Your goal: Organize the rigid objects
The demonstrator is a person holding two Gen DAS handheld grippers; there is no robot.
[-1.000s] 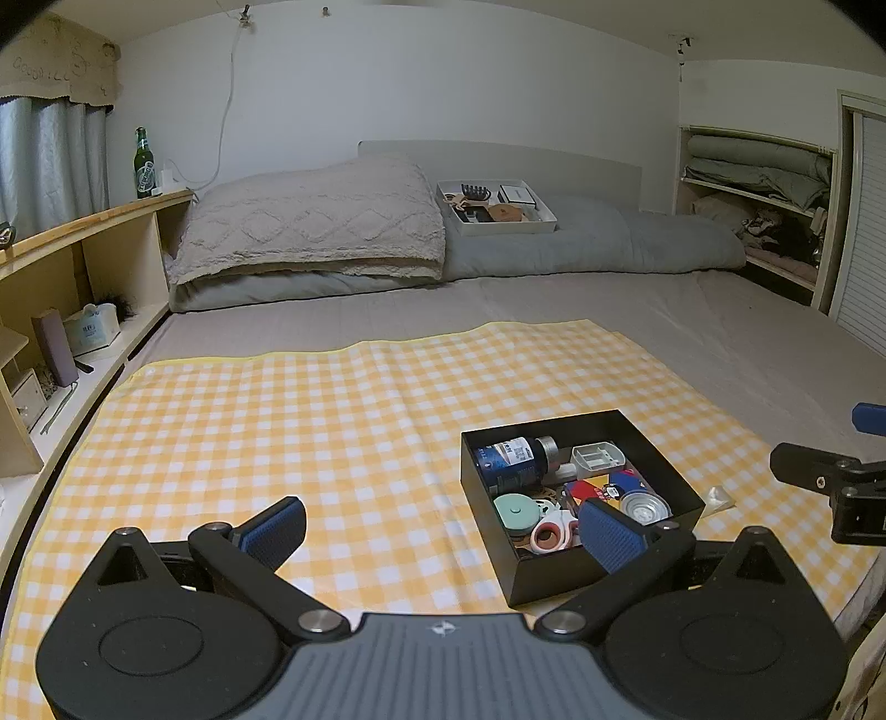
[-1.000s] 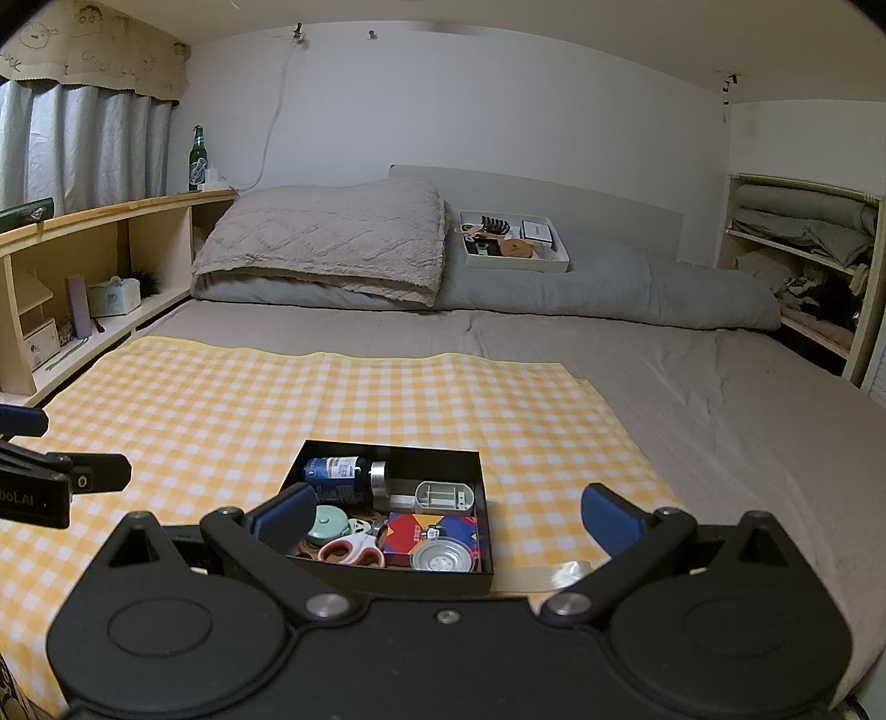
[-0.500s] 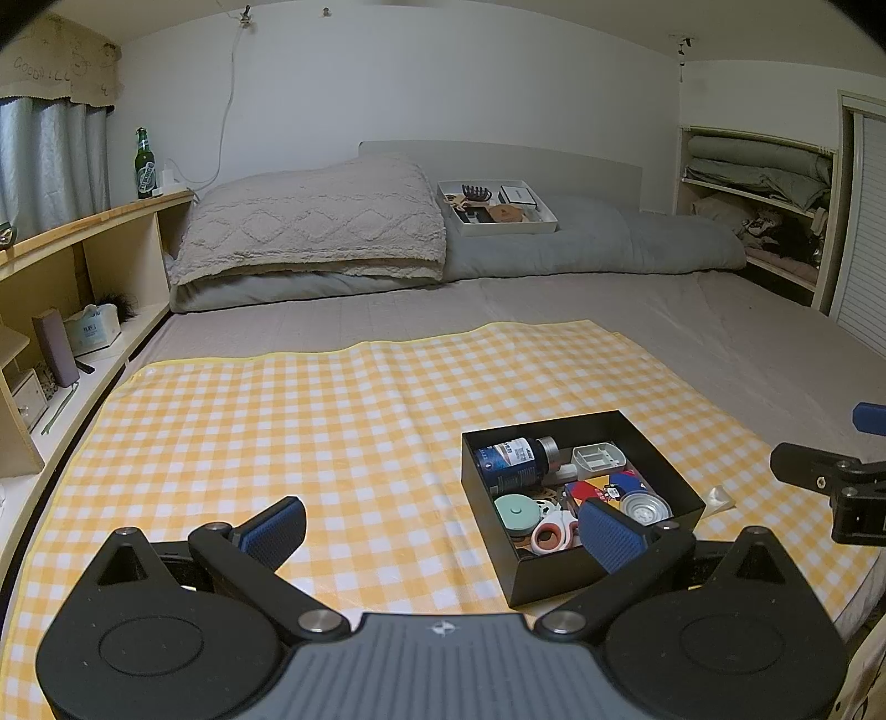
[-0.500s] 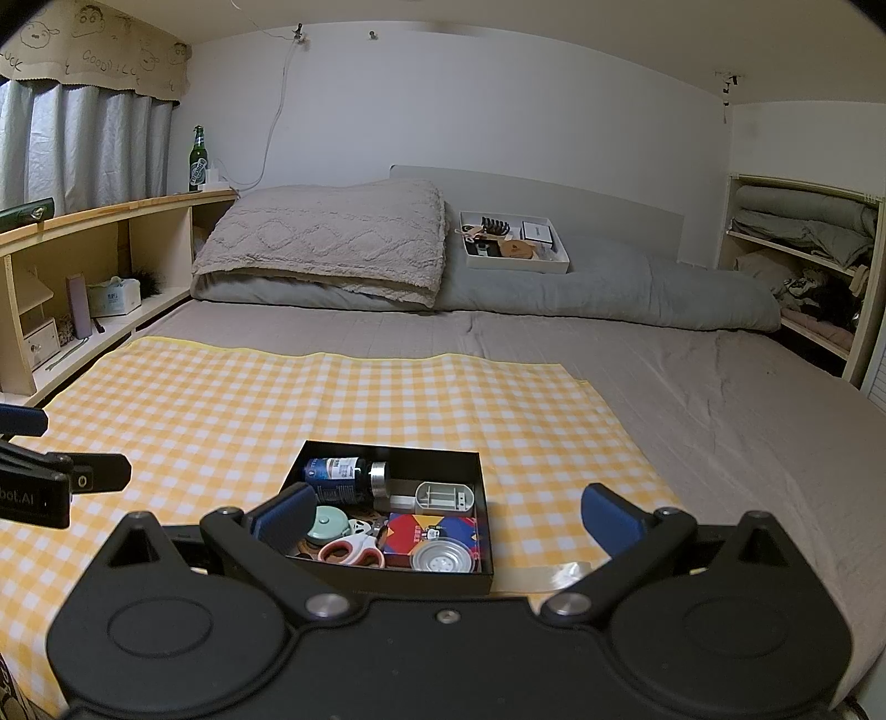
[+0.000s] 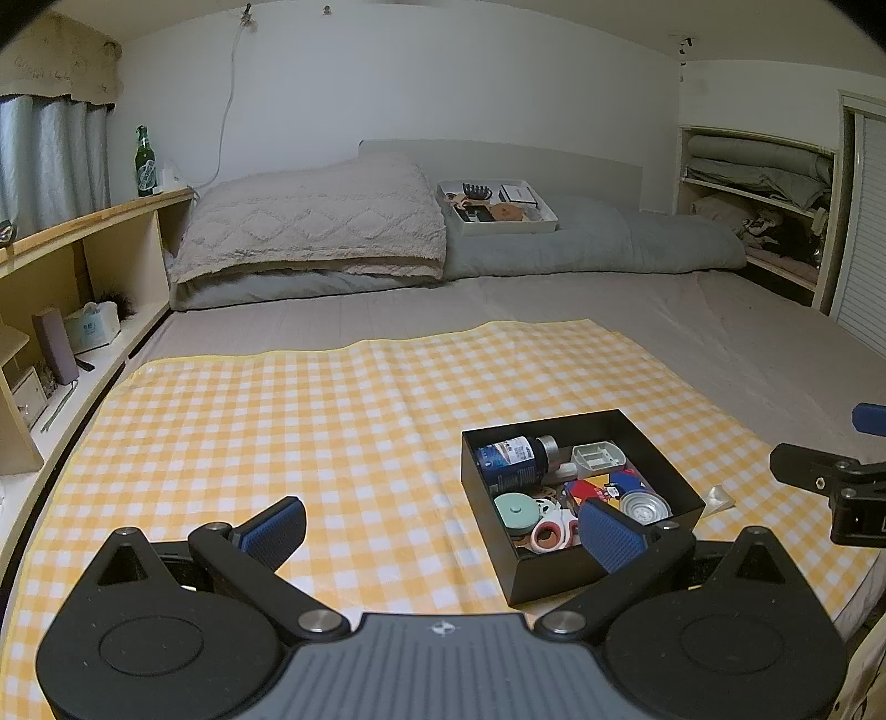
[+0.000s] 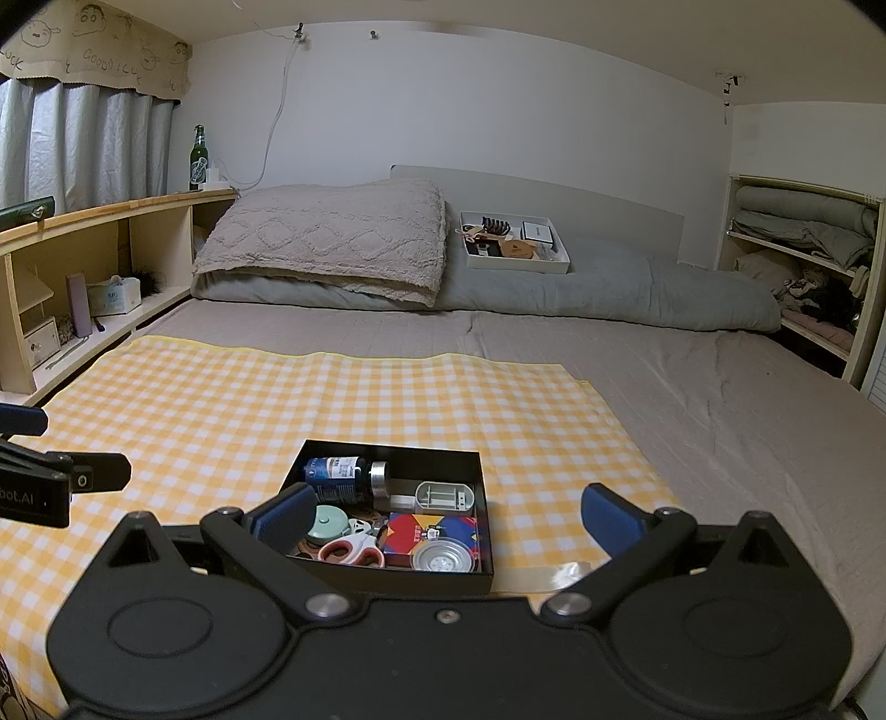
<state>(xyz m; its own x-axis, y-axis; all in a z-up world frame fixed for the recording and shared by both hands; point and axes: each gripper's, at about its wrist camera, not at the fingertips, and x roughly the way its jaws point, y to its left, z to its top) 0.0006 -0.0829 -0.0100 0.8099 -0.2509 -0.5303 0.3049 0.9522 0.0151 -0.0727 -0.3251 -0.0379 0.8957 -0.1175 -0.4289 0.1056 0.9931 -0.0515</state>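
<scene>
Right wrist view shows the black box (image 6: 479, 579) head-on, between my right tongs' (image 6: 446, 512) blue fingers (image 6: 612, 523), with my left tongs seen only as a black tip at the left edge. It also takes in the scrap of clear tape (image 6: 565, 573) on the cloth just right of the box and the drawn-on curtain trim (image 6: 94, 50). Left wrist view sets the same box to the right, partly behind the right finger (image 5: 609, 534) of my left tongs (image 5: 440, 531), and shows bare yellow checked cloth (image 5: 310, 421) ahead. Both tongs are spread wide and hold nothing. Both hover level above the near edge of the cloth, pointing toward the pillows (image 6: 332, 243). The box sits on the cloth near its front right corner, holding a blue bottle (image 6: 338, 476) on its side, a grey tray (image 6: 446, 495), scissors (image 6: 354, 551), a green round case (image 6: 326, 523), a colourful card box (image 6: 429, 531) and a metal lid (image 6: 443, 556).
</scene>
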